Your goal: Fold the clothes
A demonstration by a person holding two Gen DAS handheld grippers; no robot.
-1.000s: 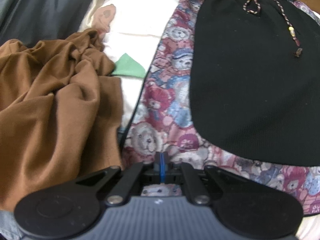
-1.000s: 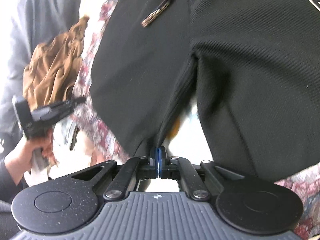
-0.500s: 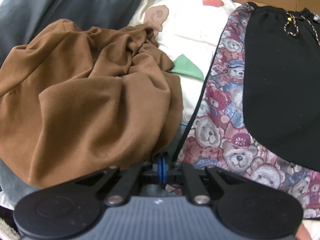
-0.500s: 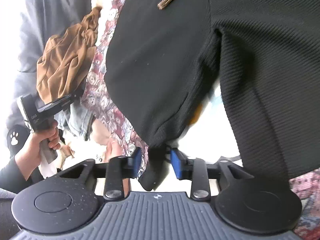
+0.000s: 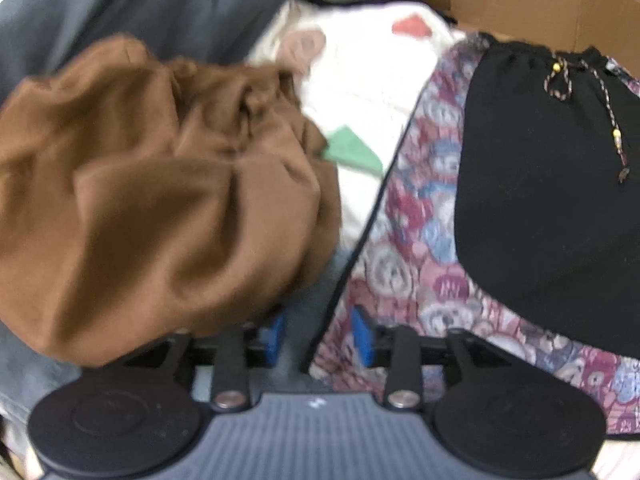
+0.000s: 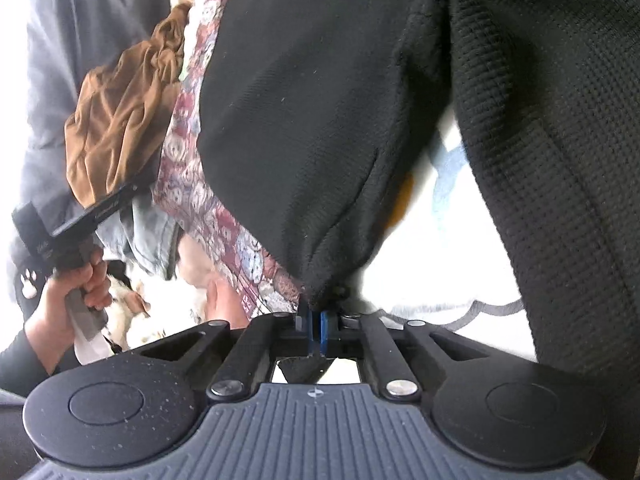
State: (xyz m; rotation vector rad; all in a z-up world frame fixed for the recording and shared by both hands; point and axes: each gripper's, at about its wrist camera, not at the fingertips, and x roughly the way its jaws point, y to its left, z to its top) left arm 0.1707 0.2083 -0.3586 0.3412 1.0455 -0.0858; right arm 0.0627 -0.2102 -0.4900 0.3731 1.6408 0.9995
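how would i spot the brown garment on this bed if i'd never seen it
Start at the teddy-bear print fabric with the black shorts spread flat on it. Beside it, by the grey bedding, lies the brown garment: the one plain rust-brown piece, bunched in a crumpled heap, not flat.

Black claw (image 6: pixel 314 328), blue pads (image 6: pixel 324 330), silver screws, dark sleeve (image 6: pixel 16 364)

Both wrist fisheyes look steeply down, close over the clothes; both share the black garment (image 5: pixel 552 200) and brown garment (image 6: pixel 124 116).
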